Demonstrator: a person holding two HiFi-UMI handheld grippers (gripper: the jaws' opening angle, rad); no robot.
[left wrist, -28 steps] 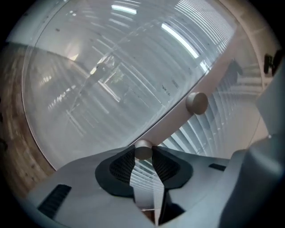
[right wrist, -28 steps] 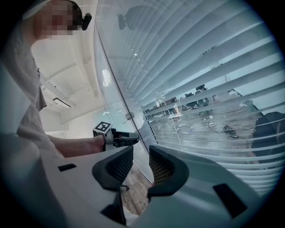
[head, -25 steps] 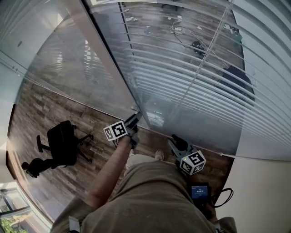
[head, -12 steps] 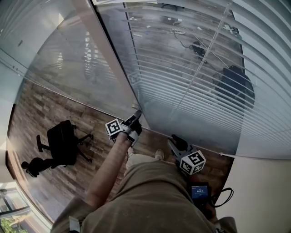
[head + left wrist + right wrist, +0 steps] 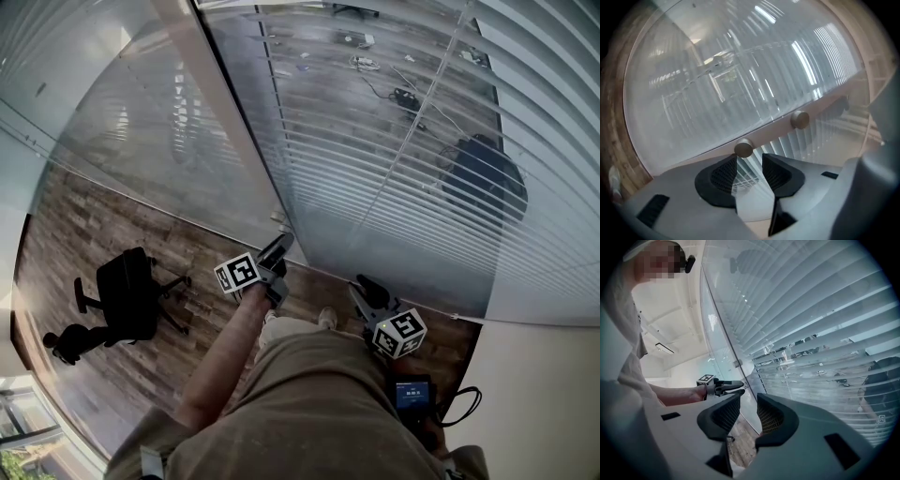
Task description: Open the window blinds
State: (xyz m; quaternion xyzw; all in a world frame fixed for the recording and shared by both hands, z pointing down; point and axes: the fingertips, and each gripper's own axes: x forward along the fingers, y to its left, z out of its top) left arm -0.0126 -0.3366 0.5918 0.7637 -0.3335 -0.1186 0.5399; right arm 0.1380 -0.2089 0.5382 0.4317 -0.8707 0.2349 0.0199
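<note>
- The window blinds (image 5: 394, 159) are hung behind a glass pane (image 5: 375, 246); their white slats lie level and are tilted so that the room beyond is seen in strips between them; they reach down close to the pane's lower edge.
- The left gripper (image 5: 279, 248) is held at the foot of the pale frame post (image 5: 234, 122), at the pane's lower left corner.
- In the left gripper view its jaws are seen parted, having just been opening; nothing is clasped between them; a round knob (image 5: 743, 148) on a pale frame bar (image 5: 773, 129) stands just past the tip of one jaw; whether it is touched cannot be told; a second knob (image 5: 800, 120) is set further along the same bar.
- The right gripper (image 5: 367, 289) is held lower and to the right, near the pane's lower edge; its jaws are released, and only floor and glass are seen between them.
- An office chair (image 5: 127, 300) is seen on the wooden floor (image 5: 66, 234), well to the left.
</note>
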